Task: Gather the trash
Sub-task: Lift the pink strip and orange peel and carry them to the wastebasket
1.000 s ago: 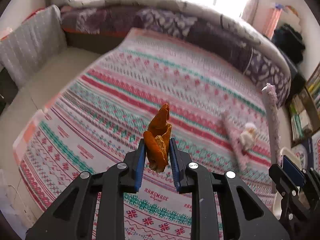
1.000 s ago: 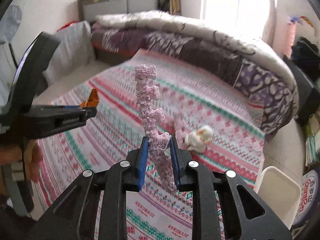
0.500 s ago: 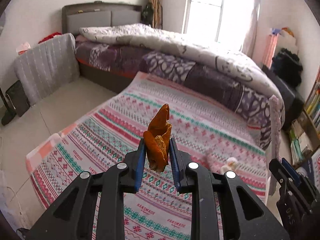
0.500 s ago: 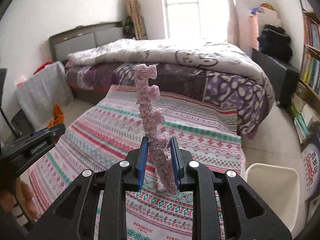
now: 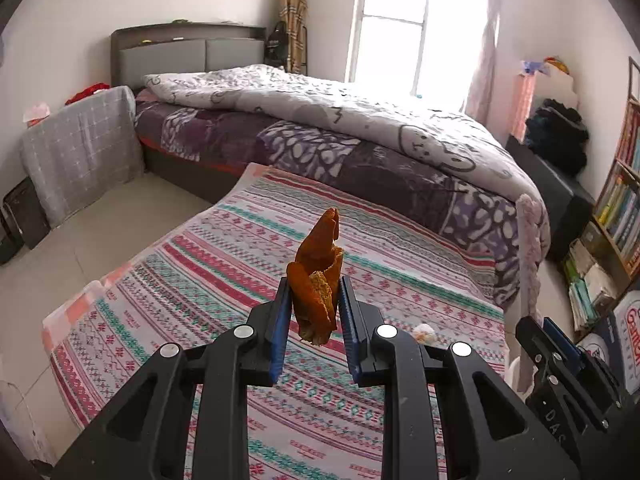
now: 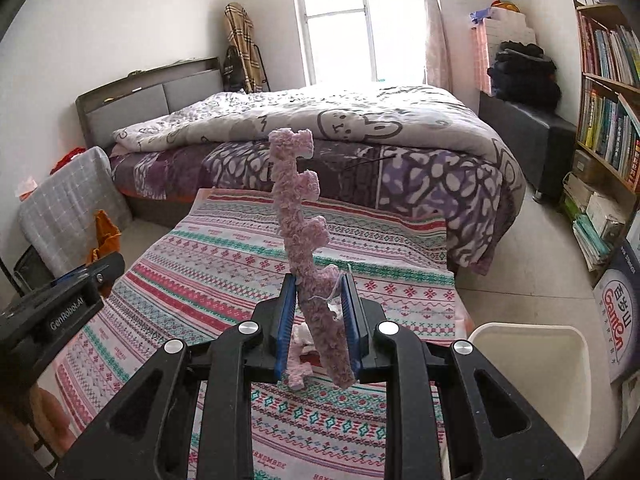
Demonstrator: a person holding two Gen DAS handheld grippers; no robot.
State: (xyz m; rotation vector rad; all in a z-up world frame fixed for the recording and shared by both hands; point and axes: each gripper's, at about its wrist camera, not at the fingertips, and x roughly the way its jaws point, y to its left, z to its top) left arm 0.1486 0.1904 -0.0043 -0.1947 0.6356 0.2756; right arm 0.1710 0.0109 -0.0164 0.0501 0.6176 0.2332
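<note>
My left gripper (image 5: pixel 313 312) is shut on an orange peel (image 5: pixel 318 276) and holds it upright above the striped mat (image 5: pixel 208 264). My right gripper (image 6: pixel 318 308) is shut on a long pink fuzzy strip (image 6: pixel 298 216) that stands up from the jaws. In the left wrist view the right gripper (image 5: pixel 560 356) and the pink strip (image 5: pixel 530 248) show at the right. In the right wrist view the left gripper (image 6: pixel 60 304) with the peel (image 6: pixel 105 236) shows at the left. A white crumpled scrap (image 5: pixel 424 333) lies on the mat. More pink and white scraps (image 6: pixel 298 360) lie below the right jaws. A white bin (image 6: pixel 532 372) stands at the mat's right edge.
A bed with a grey quilt (image 5: pixel 340 108) runs along the far side of the mat. A grey covered object (image 5: pixel 80 148) stands at the left on the tiled floor. A bookshelf (image 6: pixel 608 92) and a stack of books (image 6: pixel 596 228) line the right wall.
Both grippers have risen and tilted up, still holding their pieces. The view now takes in the whole bed and the window; the white bin has come into the right wrist view.
</note>
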